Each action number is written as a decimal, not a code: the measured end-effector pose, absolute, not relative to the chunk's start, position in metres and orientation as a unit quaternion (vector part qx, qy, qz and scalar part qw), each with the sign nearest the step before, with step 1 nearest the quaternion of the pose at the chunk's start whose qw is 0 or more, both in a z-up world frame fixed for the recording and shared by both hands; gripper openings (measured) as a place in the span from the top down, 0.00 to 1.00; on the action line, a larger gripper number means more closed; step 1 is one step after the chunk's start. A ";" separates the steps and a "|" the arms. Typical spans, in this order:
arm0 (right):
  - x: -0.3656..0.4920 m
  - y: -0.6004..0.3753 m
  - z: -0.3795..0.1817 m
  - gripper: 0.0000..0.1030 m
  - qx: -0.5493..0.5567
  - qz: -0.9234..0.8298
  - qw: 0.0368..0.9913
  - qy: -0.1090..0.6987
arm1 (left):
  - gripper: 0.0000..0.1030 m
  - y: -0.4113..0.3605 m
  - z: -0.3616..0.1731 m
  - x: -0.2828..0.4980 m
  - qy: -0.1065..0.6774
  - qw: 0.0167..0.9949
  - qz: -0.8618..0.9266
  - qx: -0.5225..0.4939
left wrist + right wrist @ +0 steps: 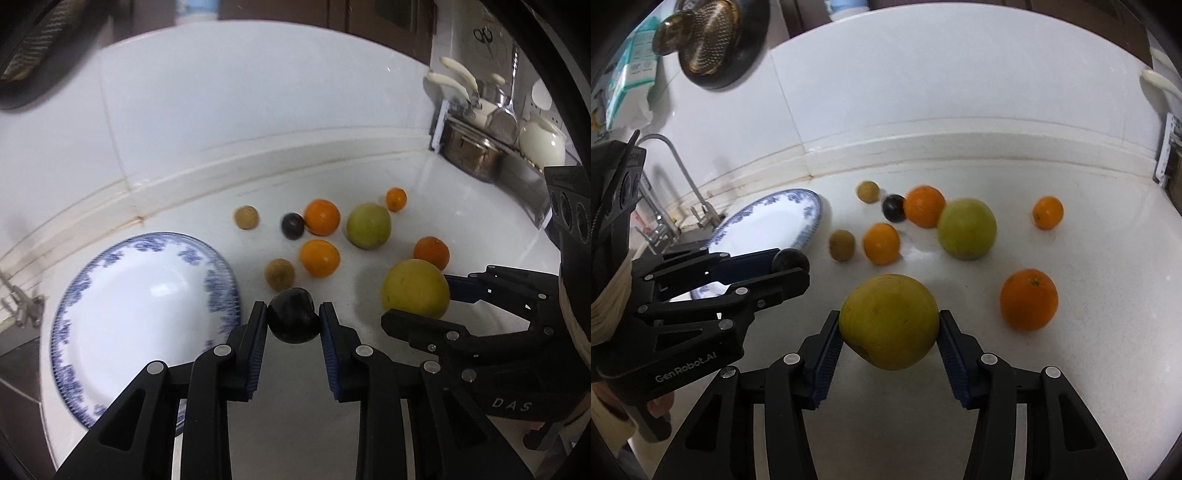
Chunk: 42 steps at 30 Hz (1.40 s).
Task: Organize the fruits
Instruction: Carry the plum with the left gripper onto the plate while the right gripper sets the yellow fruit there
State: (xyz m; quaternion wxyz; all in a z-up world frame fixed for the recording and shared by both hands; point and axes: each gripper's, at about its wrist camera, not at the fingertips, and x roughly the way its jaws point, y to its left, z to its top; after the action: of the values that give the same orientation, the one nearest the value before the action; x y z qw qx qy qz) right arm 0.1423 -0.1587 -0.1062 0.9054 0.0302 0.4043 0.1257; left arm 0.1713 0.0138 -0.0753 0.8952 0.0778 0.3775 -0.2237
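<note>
Through the left wrist camera I see my left tool (293, 317) at bottom centre, its two blue pads closed against the sides of a dark plum (293, 315). The blue-patterned plate (85, 266) lies on the white bench (369, 339) at lower left, just beside the tool's left finger. At lower right the right tool (419, 301) is pressed onto a large yellow fruit (415, 288). Scattered across the middle of the frame are three oranges, one small mandarin (396, 199), a green fruit (368, 226), two brown kiwis and a second dark plum (293, 226) touching the upper orange (321, 217). Through the right wrist camera my right tool (890, 338) sits at bottom centre, opened wide enough to clamp the large yellow fruit (889, 320) between its pads. At the left edge the left tool (792, 266) holds the dark plum (788, 259) at its tips, over the near rim of the plate (775, 218). The loose fruits spread over the bench (1089, 369) in the centre and right, with the green fruit (966, 228) touching an orange (924, 205).
</note>
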 end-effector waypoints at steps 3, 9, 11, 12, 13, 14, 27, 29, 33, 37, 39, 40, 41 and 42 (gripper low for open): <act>0.140 -0.149 -0.099 0.50 0.025 0.135 0.907 0.397 | 0.72 0.030 -0.066 0.162 0.367 0.904 -0.209 0.073; 0.139 -0.119 -0.089 0.50 0.011 0.162 0.909 0.384 | 0.72 0.062 -0.058 0.154 0.358 0.914 -0.180 0.060; 0.139 -0.107 -0.086 0.50 0.007 0.173 0.909 0.380 | 0.72 0.075 -0.056 0.151 0.356 0.917 -0.169 0.056; 0.139 -0.103 -0.085 0.50 0.006 0.176 0.909 0.378 | 0.72 0.081 -0.055 0.150 0.355 0.919 -0.163 0.054; 0.140 -0.097 -0.083 0.50 0.003 0.182 0.909 0.375 | 0.72 0.085 -0.054 0.149 0.354 0.920 -0.160 0.053; 0.140 -0.092 -0.081 0.50 0.001 0.187 0.909 0.373 | 0.72 0.092 -0.054 0.148 0.354 0.921 -0.153 0.051; 0.174 -0.034 -0.093 0.50 -0.017 0.231 0.892 0.388 | 0.73 0.143 -0.080 0.161 0.377 0.919 -0.112 0.036; 0.180 -0.027 -0.097 0.50 -0.024 0.232 0.889 0.393 | 0.73 0.147 -0.085 0.164 0.380 0.918 -0.109 0.037; 0.191 -0.018 -0.107 0.50 -0.033 0.235 0.884 0.404 | 0.73 0.150 -0.095 0.170 0.385 0.915 -0.108 0.048; 0.199 -0.013 -0.119 0.50 -0.042 0.234 0.878 0.416 | 0.73 0.154 -0.103 0.177 0.395 0.911 -0.107 0.049; 0.202 -0.012 -0.124 0.50 -0.044 0.233 0.875 0.421 | 0.73 0.156 -0.107 0.180 0.403 0.908 -0.109 0.042; 0.204 -0.012 -0.126 0.50 -0.045 0.233 0.875 0.423 | 0.73 0.157 -0.108 0.182 0.405 0.907 -0.109 0.041; 0.205 -0.011 -0.127 0.50 -0.045 0.233 0.874 0.425 | 0.73 0.156 -0.109 0.182 0.406 0.906 -0.109 0.042; 0.206 -0.011 -0.128 0.50 -0.045 0.234 0.873 0.426 | 0.73 0.156 -0.111 0.183 0.409 0.905 -0.108 0.042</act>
State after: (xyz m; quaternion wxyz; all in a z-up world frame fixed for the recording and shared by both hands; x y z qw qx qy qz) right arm 0.2059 -0.0108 -0.1278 0.8730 -0.0451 0.4258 0.2336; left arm 0.1830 0.1564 -0.1106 0.9052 0.0420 0.4088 -0.1083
